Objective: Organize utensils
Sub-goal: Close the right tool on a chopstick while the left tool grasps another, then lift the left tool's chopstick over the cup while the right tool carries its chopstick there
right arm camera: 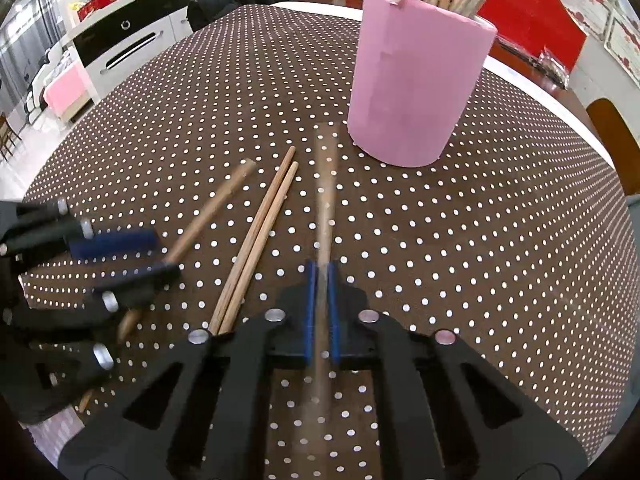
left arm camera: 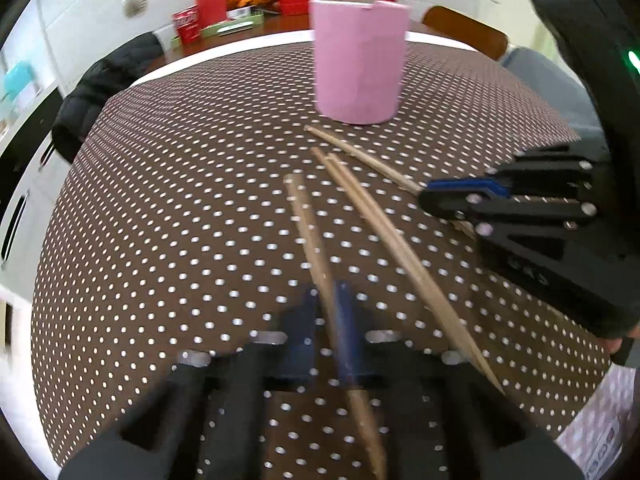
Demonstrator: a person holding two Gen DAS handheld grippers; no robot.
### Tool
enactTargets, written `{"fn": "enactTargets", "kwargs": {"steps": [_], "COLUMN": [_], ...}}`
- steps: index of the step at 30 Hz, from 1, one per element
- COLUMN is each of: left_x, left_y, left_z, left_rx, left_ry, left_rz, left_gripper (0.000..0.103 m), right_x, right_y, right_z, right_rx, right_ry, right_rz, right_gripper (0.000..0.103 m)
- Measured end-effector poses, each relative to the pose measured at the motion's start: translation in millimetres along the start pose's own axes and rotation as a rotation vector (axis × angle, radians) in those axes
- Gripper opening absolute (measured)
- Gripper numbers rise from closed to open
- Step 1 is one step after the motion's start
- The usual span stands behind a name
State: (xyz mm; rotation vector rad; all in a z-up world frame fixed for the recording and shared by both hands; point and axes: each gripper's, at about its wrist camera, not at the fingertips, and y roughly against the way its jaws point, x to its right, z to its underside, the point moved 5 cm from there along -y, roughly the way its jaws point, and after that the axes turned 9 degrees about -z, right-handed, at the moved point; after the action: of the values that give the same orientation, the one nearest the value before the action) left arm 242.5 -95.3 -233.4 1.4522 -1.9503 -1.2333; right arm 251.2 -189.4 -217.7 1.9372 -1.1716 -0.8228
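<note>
Brown polka-dot tablecloth [right arm camera: 480, 240] under pink cup [right arm camera: 416, 88], both grippers' fingers [left arm camera: 345, 332] each clenched on a chopstick [left arm camera: 308, 232].

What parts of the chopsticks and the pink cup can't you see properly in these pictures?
- Right wrist view: the chopstick in the right gripper is motion-blurred.
- Both views: the tops of the chopsticks in the pink cup are cut off by the top edge.
- Left wrist view: the left gripper is blurred.
</note>
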Motion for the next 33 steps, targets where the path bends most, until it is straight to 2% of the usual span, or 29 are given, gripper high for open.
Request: {"fn": "enactTargets", "kwargs": {"steps": [2, 4, 8, 13, 19, 27, 33], "left_x": [2.2, -3.2, -16.2, -39.6, -53.0, -48.6, -48.0], "left_y": [2.2, 4.5, 12.7, 37.8, 74.9, 123.7, 159.0], "left_z": [1.2, 4.2, 12.4, 13.4, 0.9, -28.8, -70.6], "left_rx": [0.016, 0.020, 0.050, 0.153, 0.310, 0.475, 0.634], "left_ry": [-0.005, 0.041, 0.123, 0.236, 0.331, 0.382, 0.403], "left_rz": [-0.001, 0.022, 0.015, 0.015, 0.010, -0.002, 0.018], "left_gripper": [0.005, 0.005, 0.005, 0.005, 0.005, 0.005, 0.005], "right_x": [3.4, 8.3, 15.8, 16.5, 9.9, 3.8, 15.9], "right_y": [2.7, 6.4, 14.7, 32.2, 69.4, 115.9, 154.9], "right_z": [3.5, 9.7, 17.4, 16.7, 7.2, -10.3, -37.5], "right_rx": [0.022, 0.039, 0.071, 0.144, 0.296, 0.485, 0.669], "right_ry": [-0.033, -0.054, -0.089, -0.101, -0.082, -0.064, -0.088], "right_rz": [-0.038, -0.063, -0.099, -0.143, -0.209, -0.267, -0.298], "right_gripper": [0.005, 0.005, 0.005, 0.005, 0.005, 0.005, 0.005]}}
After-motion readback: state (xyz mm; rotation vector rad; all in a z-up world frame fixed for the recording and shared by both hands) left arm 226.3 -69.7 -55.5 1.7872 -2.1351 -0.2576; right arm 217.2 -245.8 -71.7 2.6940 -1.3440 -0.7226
